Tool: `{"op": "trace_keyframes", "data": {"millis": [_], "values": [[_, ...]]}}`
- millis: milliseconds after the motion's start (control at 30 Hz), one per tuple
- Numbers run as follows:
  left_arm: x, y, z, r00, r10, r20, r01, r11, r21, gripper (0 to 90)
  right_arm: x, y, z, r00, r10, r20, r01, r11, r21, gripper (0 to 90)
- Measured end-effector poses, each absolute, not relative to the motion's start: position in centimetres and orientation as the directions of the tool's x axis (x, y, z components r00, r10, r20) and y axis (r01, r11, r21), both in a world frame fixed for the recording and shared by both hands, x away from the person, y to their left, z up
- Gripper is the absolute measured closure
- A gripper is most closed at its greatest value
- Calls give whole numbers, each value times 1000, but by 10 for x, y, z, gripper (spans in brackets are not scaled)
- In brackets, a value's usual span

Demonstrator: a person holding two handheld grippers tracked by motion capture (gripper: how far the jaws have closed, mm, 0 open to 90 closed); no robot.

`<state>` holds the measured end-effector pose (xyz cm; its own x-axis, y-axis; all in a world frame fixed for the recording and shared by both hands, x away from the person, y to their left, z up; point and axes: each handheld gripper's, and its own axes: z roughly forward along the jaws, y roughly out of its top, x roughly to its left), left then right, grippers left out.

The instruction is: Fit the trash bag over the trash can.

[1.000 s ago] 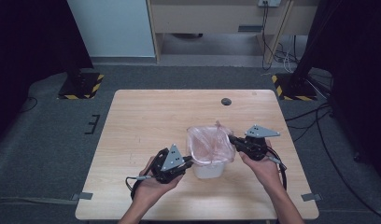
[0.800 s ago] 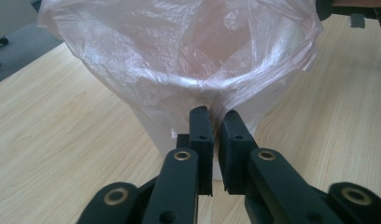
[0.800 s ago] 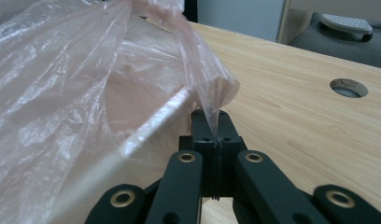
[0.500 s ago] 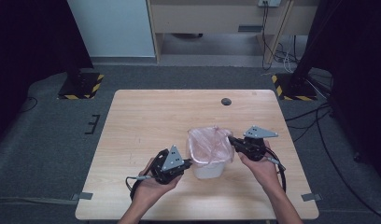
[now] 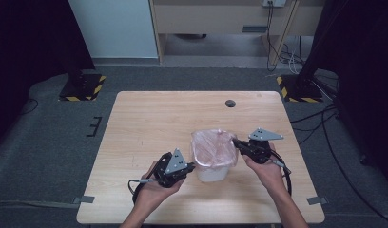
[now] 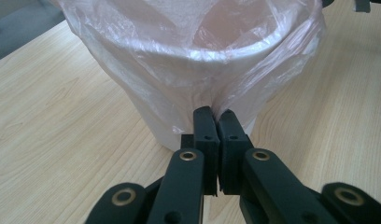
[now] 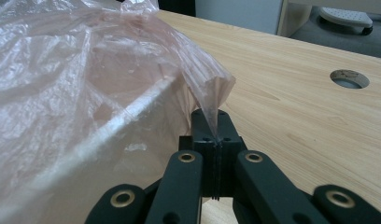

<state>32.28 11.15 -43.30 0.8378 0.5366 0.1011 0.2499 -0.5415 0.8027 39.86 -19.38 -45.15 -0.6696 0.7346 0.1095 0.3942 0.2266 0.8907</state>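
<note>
Because the thin pink bag drapes over the white bin, the bin's inside is hidden, and the person is cut off at the forearms at the bottom of the high view. One bin and one bag stand on the near half of one wooden table, between two grippers. The left gripper, at the bin's near left side, has just closed its jaws and now pinches a fold of the bag hanging below the rim. The right gripper, at the bin's right rim, has its jaws pressed together on a raised corner of the bag. One round hole sits near the table's far edge. Grey carpet surrounds the table, with two yellow-and-black striped bases on it and pale cabinets behind.
</note>
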Motion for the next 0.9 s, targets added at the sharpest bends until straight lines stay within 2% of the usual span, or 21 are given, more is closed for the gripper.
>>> {"op": "trace_keyframes", "data": {"millis": [467,567,767,900], "values": [[324,117,-433,839,536,98,245,-532,810,862,398,-195,-450,-665,739,111,390,217,895,900],[322,119,-429,836,539,106,233,-523,820,788,398,-198,-446,-661,743,108,378,206,902,900],[320,126,-425,830,549,99,221,-485,846,543,397,-201,-441,-652,751,109,368,187,911,898],[319,131,-424,833,544,98,208,-474,856,464,397,-200,-439,-651,752,100,359,190,914,898]]}}
